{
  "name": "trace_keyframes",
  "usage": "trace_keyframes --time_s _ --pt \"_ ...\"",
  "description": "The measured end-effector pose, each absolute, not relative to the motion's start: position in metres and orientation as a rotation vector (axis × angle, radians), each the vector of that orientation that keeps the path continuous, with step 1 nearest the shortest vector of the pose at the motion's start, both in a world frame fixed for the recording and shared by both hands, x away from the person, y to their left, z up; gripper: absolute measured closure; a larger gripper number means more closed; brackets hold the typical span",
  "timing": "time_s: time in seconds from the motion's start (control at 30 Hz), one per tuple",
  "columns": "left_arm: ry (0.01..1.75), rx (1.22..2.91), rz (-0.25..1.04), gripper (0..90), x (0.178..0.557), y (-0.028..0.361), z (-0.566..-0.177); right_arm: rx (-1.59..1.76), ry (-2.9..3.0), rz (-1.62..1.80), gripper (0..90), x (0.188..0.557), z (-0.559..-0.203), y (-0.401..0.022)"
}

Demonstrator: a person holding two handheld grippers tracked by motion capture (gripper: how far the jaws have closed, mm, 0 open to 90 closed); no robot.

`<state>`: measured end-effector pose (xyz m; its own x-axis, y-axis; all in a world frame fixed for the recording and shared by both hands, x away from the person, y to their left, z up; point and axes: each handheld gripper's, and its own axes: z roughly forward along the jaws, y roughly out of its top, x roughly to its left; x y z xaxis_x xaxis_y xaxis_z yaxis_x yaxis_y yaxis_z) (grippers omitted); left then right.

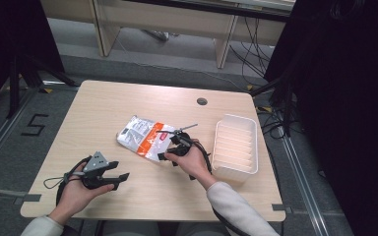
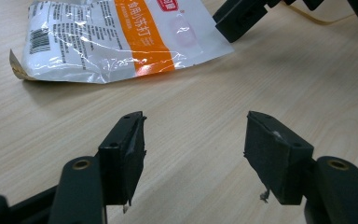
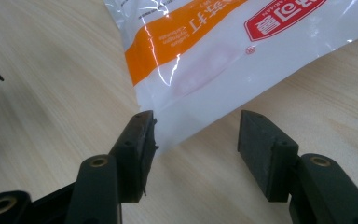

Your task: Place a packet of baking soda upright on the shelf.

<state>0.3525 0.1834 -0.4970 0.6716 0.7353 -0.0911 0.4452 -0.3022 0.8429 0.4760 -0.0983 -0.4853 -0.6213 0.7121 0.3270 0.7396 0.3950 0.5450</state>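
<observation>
At frame centre, my right gripper (image 3: 193,135) gapes wide at the crinkly white-and-orange plastic pouch (image 3: 223,51); slick film could slip.

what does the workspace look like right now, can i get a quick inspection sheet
surface: light wood table, a round grommet hole near its far edge
job's things: white and orange plastic packet lying flat mid-table; one corner sits between the open jaws of the right hand-held gripper, pads not pressing it
clutter: white ribbed tray at the right side of the table, nothing in it
grippers: left hand-held gripper open over bare table, nothing between its jaws; right one open at the packet's corner
cables: one trails from each gripper; loose cables on the floor beyond the table
surroundings: grey floor, pale desk legs, a "5" marked on the floor
</observation>
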Motion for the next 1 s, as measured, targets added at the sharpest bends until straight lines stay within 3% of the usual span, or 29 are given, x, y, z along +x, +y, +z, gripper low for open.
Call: trace_keyframes --time_s 0.53,1.0 --pt "0.917 1.948 0.388 37.3 0.352 0.183 -0.497 -1.334 -2.554 -1.084 46.5 0.485 -0.493 -0.084" --pt "0.919 1.951 0.386 37.4 0.352 0.183 -0.497 -1.303 -2.575 -1.099 56.1 0.485 -0.491 -0.071"
